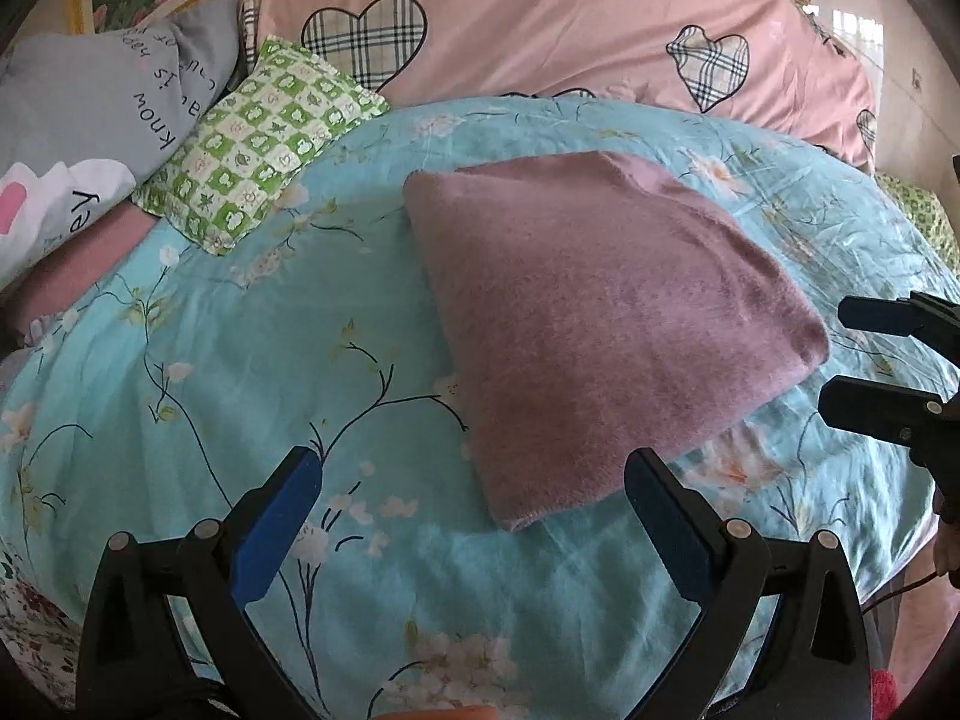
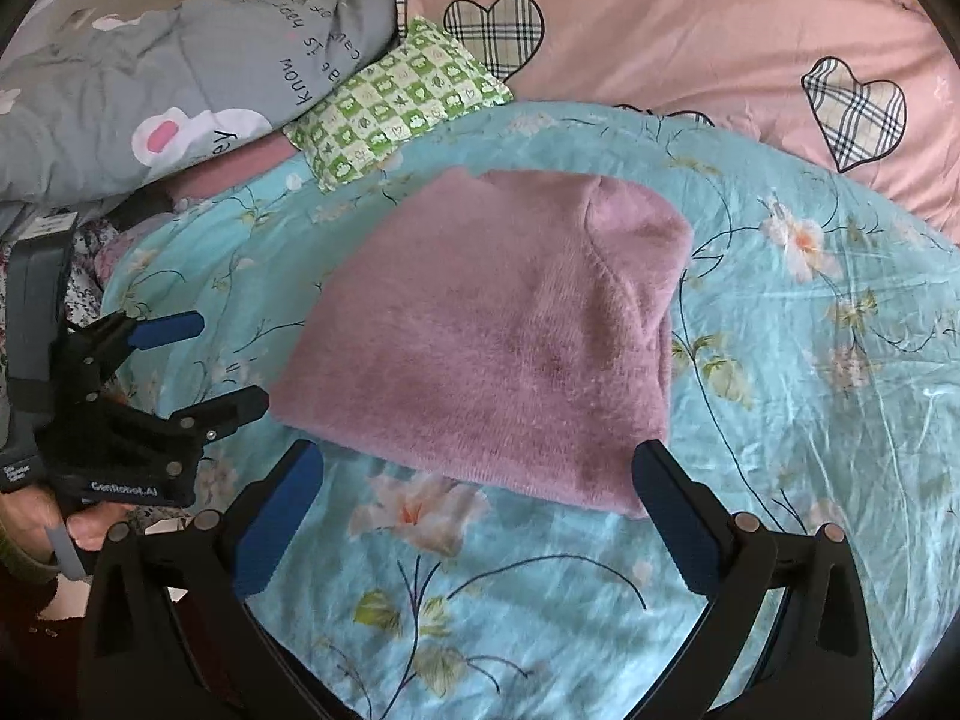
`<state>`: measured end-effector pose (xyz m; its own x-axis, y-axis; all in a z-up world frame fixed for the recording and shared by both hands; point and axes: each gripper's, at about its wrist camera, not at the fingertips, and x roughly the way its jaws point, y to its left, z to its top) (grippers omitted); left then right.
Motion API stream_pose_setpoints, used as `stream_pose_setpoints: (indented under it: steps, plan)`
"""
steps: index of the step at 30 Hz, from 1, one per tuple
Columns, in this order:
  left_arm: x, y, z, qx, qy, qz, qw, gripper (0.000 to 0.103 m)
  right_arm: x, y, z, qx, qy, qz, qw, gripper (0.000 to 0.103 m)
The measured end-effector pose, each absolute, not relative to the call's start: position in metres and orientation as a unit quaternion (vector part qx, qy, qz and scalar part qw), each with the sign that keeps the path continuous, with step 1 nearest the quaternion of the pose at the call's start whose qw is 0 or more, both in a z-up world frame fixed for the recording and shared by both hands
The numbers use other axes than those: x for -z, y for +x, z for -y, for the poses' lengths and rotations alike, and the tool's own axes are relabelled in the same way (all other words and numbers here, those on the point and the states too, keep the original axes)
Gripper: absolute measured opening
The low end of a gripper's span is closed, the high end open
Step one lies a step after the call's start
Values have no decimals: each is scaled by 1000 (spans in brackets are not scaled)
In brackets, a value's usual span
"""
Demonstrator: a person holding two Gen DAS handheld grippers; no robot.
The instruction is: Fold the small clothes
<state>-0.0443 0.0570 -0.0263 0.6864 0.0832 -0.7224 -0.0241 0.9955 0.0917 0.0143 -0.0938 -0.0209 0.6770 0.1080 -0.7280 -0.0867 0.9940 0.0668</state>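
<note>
A fuzzy mauve garment (image 1: 606, 324) lies folded into a compact block on the turquoise floral bedspread (image 1: 240, 360), roughly in the middle of the bed. Neither tool is touching it. The left gripper (image 1: 474, 516) hangs over the near edge of the spread with its blue-padded fingers (image 1: 276, 534) spread wide and nothing between them; the folded piece's nearest corner sits just ahead of it. The right gripper (image 2: 480, 510) is likewise agape and empty, its fingers (image 2: 678, 528) framing the garment's near hem from just short of it. Each gripper shows at the edge of the other's view, also parted. Beyond, a green checked pillow (image 1: 258, 144) leans against a grey printed quilt (image 1: 102, 96) (the lettering reads upside down), with a pink quilt bearing plaid hearts (image 1: 540, 30) behind. Whether the garment is a sweater I can't quite tell.
</note>
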Motion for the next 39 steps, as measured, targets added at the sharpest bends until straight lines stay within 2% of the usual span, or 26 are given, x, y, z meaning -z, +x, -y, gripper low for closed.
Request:
stream_pose_setpoints:
  steps: [39]
  plan:
    - [23, -19, -67, -33, 9, -394, 918, 101, 24, 49, 109, -49, 25, -404, 913, 102]
